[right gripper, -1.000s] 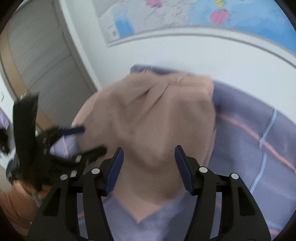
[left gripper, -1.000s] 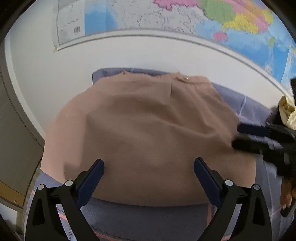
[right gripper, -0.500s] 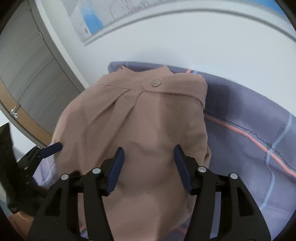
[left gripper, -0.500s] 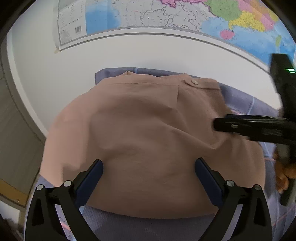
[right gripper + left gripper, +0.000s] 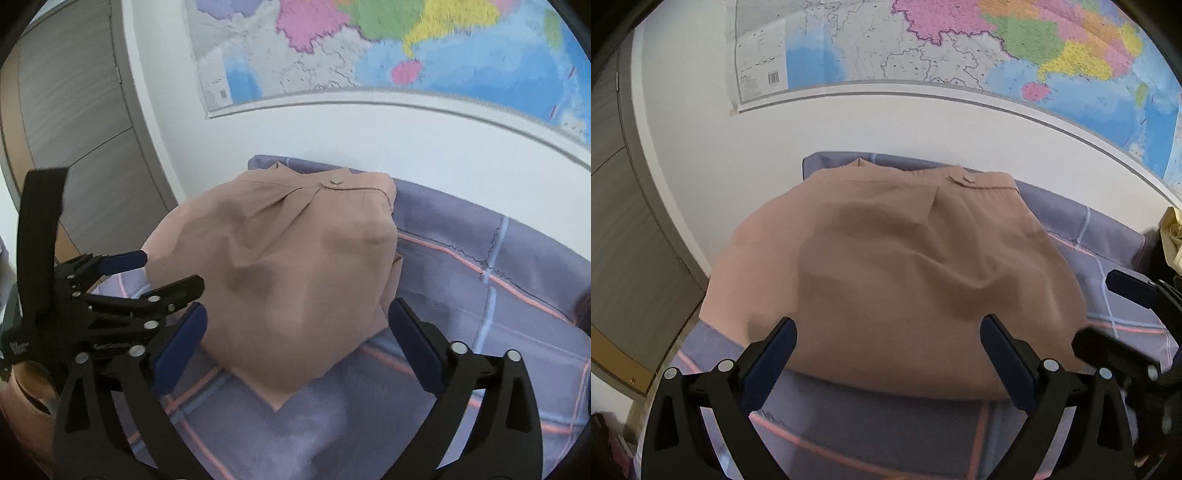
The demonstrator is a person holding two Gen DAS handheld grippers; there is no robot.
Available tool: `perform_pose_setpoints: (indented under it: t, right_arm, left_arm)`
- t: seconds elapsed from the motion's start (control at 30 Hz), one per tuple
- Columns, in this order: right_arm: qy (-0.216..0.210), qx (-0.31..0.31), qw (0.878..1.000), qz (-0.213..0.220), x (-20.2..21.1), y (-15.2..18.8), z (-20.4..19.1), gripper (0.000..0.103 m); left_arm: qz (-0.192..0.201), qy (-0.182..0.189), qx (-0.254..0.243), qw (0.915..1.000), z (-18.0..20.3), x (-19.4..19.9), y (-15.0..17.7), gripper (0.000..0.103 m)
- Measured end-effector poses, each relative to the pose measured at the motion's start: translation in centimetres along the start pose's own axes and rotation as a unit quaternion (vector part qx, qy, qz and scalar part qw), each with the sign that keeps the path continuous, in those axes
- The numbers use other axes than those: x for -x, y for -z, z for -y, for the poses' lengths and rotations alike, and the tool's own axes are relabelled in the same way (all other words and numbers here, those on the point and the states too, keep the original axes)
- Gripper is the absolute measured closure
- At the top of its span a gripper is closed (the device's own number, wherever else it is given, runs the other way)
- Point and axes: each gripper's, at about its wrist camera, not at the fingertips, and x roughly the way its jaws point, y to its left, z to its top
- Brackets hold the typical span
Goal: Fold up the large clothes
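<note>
Under a wall map (image 5: 960, 48), the folded tan garment (image 5: 894, 280) lies on the lilac checked cloth (image 5: 480, 295); left gripper (image 5: 888, 354) spread, right gripper (image 5: 297, 343) opening and empty, best retreat without snagging.

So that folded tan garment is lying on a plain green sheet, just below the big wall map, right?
Not quite. The folded tan garment lies on a lavender sheet crossed with pink and pale blue lines, not a plain green one. The right wrist view shows it clearly. The big wall map does hang on the wall above it.
</note>
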Motion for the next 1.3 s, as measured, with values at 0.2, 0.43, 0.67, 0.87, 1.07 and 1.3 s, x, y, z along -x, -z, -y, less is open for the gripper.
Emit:
perform_pose_setpoints:
  t: [0.2, 0.43, 0.67, 0.87, 1.07, 1.3]
  right_arm:
    - [-0.008, -0.016, 1.000, 0.009, 1.6, 0.9, -0.3, 0.006]
    - [-0.004, -0.010, 1.000, 0.020, 3.0, 1.5, -1.1, 0.006]
    - [-0.003, 0.001, 0.999, 0.032, 4.3, 2.2, -1.6, 0.006]
    - [-0.002, 0.008, 1.000, 0.029, 5.0, 2.9, -2.0, 0.006]
    - [-0.006, 0.011, 0.999, 0.031, 5.6, 3.3, -2.3, 0.006]
    - [-0.009, 0.021, 0.999, 0.032, 6.1, 3.5, -3.0, 0.006]
  left_arm:
    - [-0.003, 0.003, 0.012, 0.9999, 0.3, 1.2, 0.9, 0.007]
    - [0.028, -0.003, 0.018, 0.9994, 0.4, 3.4, 1.8, 0.007]
    - [0.050, -0.019, 0.015, 0.9985, 0.8, 5.4, 2.4, 0.007]
    - [0.059, -0.022, 0.016, 0.9979, 0.9, 6.6, 2.9, 0.007]
    - [0.057, -0.022, 0.019, 0.9980, 0.8, 7.0, 3.5, 0.007]
    - [0.059, -0.031, 0.018, 0.9976, 0.8, 7.4, 3.8, 0.007]
